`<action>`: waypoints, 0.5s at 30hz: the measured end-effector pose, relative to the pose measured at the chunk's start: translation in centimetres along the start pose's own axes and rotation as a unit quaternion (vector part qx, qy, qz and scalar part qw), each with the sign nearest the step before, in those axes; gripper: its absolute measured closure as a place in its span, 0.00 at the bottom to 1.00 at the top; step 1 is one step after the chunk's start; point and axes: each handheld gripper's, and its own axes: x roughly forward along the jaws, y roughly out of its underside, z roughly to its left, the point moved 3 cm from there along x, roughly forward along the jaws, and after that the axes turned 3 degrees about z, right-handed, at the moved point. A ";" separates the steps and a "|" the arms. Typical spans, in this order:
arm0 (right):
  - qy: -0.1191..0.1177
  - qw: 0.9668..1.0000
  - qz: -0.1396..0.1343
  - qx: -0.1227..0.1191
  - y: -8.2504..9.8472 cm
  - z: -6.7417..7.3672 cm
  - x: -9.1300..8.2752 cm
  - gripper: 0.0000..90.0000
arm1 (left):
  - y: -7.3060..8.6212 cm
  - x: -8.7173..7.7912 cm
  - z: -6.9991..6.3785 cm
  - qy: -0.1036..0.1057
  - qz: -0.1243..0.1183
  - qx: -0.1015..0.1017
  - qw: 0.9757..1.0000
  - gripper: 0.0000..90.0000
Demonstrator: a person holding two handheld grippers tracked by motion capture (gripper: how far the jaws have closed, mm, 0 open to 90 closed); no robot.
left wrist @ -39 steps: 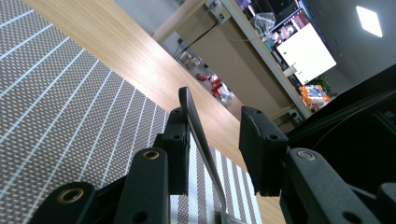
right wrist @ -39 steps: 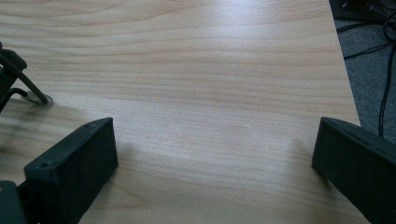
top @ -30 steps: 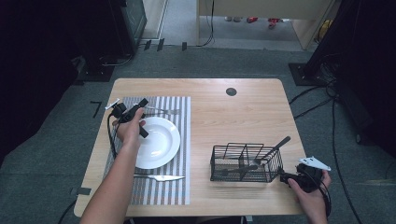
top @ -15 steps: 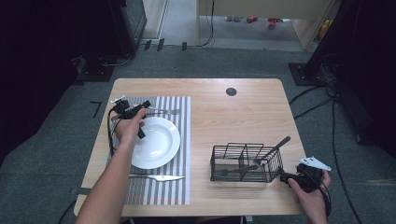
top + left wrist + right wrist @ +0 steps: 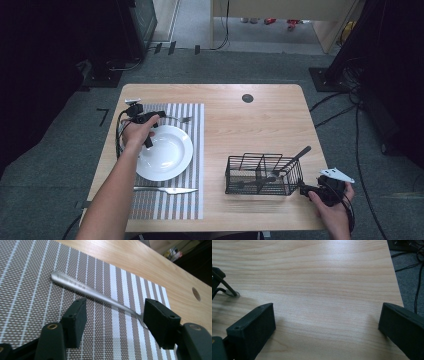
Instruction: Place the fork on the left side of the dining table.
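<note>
One fork (image 5: 100,296) between the left gripper's (image 5: 113,323) just-opening jaws, unheld; right gripper (image 5: 327,332) wide open.

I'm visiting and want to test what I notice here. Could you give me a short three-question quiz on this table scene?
1. True or false: the fork lies on the striped placemat beyond the white plate.
2. What lies on the placemat on the person's side of the plate? A) a spoon B) a knife C) a cup
3. Fill in: the right tongs stand open over bare ____, beside the black wire caddy.

Key
1. True. The left tongs have just been opening; the fork handle lies between the jaws, and the pads do not press it.
2. B, the knife.
3. Table.
</note>
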 end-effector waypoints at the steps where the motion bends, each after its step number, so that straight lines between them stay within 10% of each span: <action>1: 0.000 1.000 0.000 0.000 0.0 0.0 0.0 0.01 | 0.0 0.0 0.0 -0.005 0.005 0.005 1.000 0.39; 9: 0.000 1.000 0.000 0.001 0.0 0.0 0.0 0.01 | -0.2 -0.2 0.4 -0.011 0.008 0.009 1.000 0.36; 15: 0.000 1.000 0.000 0.001 0.0 0.0 0.0 0.01 | -1.4 -1.1 0.9 -0.003 -0.055 0.005 0.998 0.55</action>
